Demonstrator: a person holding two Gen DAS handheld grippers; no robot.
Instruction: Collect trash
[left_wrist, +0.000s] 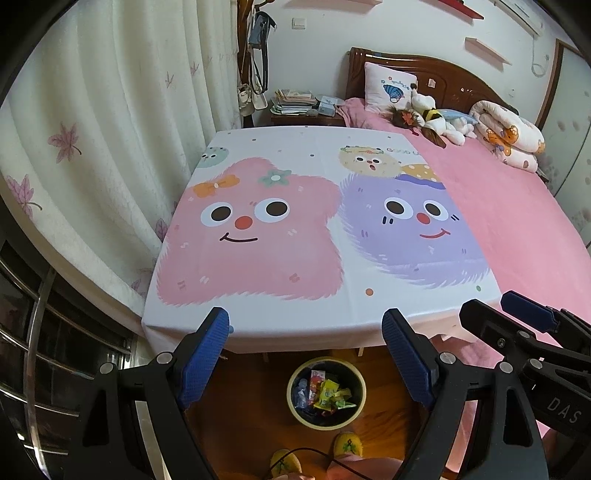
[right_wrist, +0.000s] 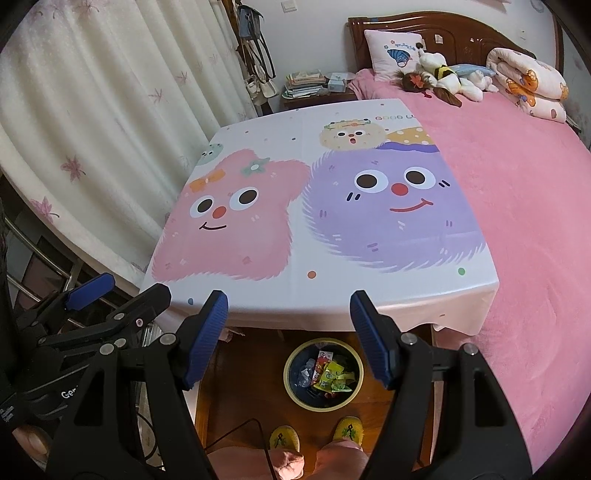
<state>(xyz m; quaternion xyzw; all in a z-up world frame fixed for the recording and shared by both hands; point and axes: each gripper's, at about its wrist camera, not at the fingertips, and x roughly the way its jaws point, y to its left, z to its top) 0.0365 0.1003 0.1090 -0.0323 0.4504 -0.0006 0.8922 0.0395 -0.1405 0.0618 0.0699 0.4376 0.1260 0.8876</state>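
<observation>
A round trash bin (left_wrist: 295, 410) (right_wrist: 291, 391) with a pale yellow rim stands on the wooden floor under the table's near edge. Several bright wrappers (left_wrist: 328, 395) (right_wrist: 334, 376) lie inside it. My left gripper (left_wrist: 306, 325) is open above the bin, with nothing between its blue pads. My right gripper (right_wrist: 289, 306) is open too and holds nothing. In the left wrist view the right gripper (left_wrist: 495, 306) shows at the right edge; in the right wrist view the left gripper (right_wrist: 125, 290) shows at the left. The cartoon tablecloth (left_wrist: 303, 229) (right_wrist: 332, 206) carries no loose trash.
A pink bed (left_wrist: 517, 221) (right_wrist: 524, 206) adjoins the table on the right, with a pillow, plush toys and a rolled quilt at the headboard. Curtains (left_wrist: 110, 129) hang at the left. The person's yellow slippers (left_wrist: 347, 443) (right_wrist: 349, 428) stand by the bin.
</observation>
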